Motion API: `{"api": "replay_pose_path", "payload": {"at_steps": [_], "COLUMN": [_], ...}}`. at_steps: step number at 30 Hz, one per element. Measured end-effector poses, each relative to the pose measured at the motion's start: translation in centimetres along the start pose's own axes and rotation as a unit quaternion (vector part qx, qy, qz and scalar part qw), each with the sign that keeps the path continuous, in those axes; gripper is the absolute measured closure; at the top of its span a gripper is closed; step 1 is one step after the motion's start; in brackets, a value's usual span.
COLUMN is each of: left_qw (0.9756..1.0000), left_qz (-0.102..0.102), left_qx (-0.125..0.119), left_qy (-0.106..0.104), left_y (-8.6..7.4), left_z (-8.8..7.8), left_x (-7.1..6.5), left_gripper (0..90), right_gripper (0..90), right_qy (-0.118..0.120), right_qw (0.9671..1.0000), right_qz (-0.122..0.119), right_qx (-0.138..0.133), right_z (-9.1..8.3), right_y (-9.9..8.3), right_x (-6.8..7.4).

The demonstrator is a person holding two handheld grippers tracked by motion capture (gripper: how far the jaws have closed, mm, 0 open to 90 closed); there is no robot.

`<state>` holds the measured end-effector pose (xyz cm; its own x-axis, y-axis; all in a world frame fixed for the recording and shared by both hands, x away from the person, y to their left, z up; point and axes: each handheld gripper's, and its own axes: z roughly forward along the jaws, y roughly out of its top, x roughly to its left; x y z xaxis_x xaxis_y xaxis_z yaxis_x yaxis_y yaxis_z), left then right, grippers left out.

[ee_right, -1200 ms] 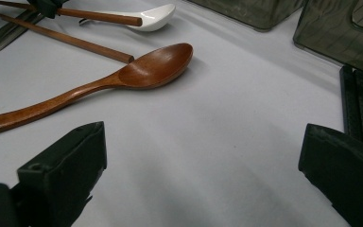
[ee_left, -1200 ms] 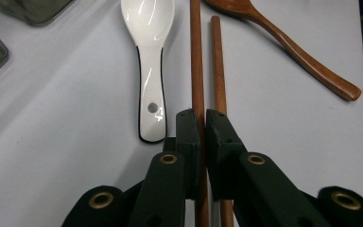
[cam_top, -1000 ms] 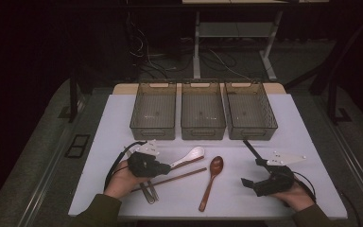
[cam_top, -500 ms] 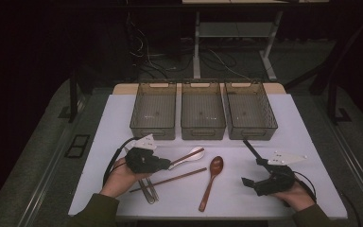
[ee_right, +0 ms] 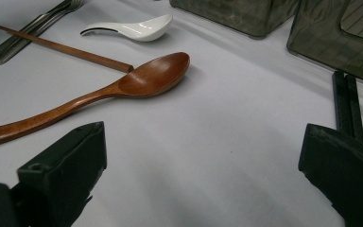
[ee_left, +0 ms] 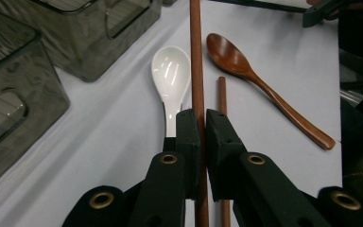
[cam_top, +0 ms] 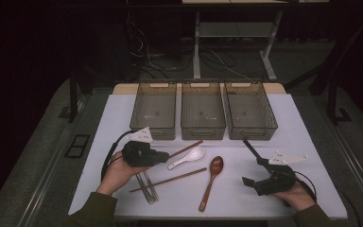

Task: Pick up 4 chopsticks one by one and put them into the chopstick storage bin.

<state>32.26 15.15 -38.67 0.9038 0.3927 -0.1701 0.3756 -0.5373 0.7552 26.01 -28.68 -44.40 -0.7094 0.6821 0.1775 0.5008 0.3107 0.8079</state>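
Left gripper point(ee_left: 202, 124): jaws clamped nearly flat on one wooden chopstick point(ee_left: 197, 61), which runs straight out between them, past the bowl of the white ceramic soup spoon point(ee_left: 171, 71). In the high view the left gripper point(cam_top: 163, 157) sits at the left front of the worktop point(cam_top: 302, 142), and the held chopstick point(cam_top: 185, 149) angles up-right toward the bins, its far end near the front of the middle one. Second chopstick point(cam_top: 169, 180) lies flat on the worktop, just right of the held one in the left gripper view point(ee_left: 222, 94) and not gripped. Wooden spoon point(cam_top: 211, 182) is beyond it, bowl toward the bins, handle toward the person. Metal cutlery point(cam_top: 147, 187), at least one fork, lies by the left hand point(cam_top: 118, 172). Right gripper point(ee_right: 203, 156): jaws wide apart, nothing between them, just bare worktop; the wooden spoon point(ee_right: 90, 97) lies ahead of its left jaw, clear of it. High view has the right gripper point(cam_top: 251, 180) at the right front, held in the right hand point(cam_top: 295, 196). Black strip point(cam_top: 254, 152) lies just behind it, white plastic piece point(cam_top: 288, 157) beside. Three clear smoked bins point(cam_top: 202, 111) in a row along the back, side by side.
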Motion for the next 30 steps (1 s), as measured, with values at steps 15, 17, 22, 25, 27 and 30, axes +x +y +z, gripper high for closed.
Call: {"api": "replay_pose_path", "payload": {"at_steps": [15,17,22,25,27,30], "left_qw": [0.9998,0.9997,0.9994,0.9989,0.9986,0.9984], "left_qz": [-0.007,-0.009,-0.015,-0.020,-0.023,-0.024], "left_qx": [-0.012,-0.014,-0.015,-0.015,-0.018,-0.015], "left_qy": [0.015,0.018,0.029,0.039,0.043,0.049], "left_y": [1.0,1.2,1.4,1.6,1.7,1.9], "left_z": [-0.7,-0.9,-1.0,-1.1,-1.1,-1.1], "left_x": [1.3,1.6,2.3,2.5,2.6,2.9], "left_gripper": [83.7,83.7,83.7,83.8,83.7,83.7], "right_gripper": [1.7,1.6,1.7,1.6,1.7,1.6], "right_qy": [-0.001,-0.002,-0.002,-0.002,-0.003,-0.003], "right_qw": [1.0000,1.0000,1.0000,1.0000,1.0000,1.0000], "right_qz": [0.002,0.003,0.005,0.005,0.005,0.005], "right_qx": [-0.002,-0.002,-0.001,-0.001,-0.002,-0.001], "right_z": [-0.1,-0.1,-0.1,-0.1,-0.1,-0.1], "right_y": [0.0,0.0,0.0,0.0,0.0,0.0], "right_x": [0.0,-0.1,-0.1,-0.1,-0.1,-0.1]}}
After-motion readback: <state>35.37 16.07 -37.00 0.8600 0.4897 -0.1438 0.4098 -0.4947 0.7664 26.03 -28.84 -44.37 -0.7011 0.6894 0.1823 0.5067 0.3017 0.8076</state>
